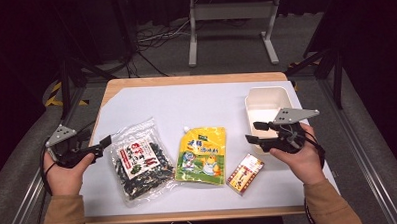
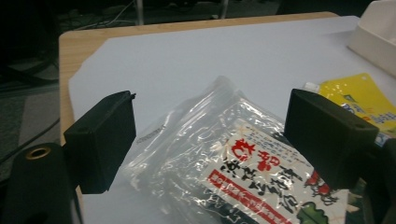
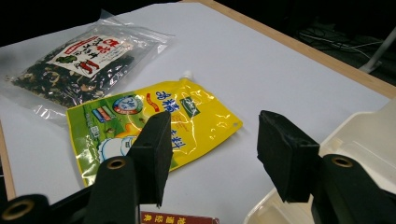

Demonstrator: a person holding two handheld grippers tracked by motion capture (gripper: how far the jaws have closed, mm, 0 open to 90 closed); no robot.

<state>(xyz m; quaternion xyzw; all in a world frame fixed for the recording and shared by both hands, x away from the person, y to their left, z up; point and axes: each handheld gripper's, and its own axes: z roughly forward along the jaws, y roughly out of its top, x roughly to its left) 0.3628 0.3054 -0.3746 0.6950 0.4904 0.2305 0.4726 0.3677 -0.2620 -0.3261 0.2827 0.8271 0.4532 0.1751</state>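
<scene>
The left gripper comes in low at the near-left of the desk, jaws spread wide and nothing between the pads yet — in the left gripper view the clear plastic bag of dark dried seaweed with a red-and-white label lies right ahead between the two black jaws, its crinkled upper corner closest to them. This reads as the approach step: lining up on the bag's edge for a pick. The bag lies flat on the white sheet, just left of the yellow spouted pouch.

Over on the right, the right gripper hangs by the near-left corner of the cream plastic lunch box, jaws parted and holding nothing. The small red and yellow carton sits just below it on the desk.

Next move, as I judge it — the left jaws need to slide on until the bag's thin edge is between the pads, then squeeze. That film is slick and floppy; a bite too shallow could slip off on the lift.
</scene>
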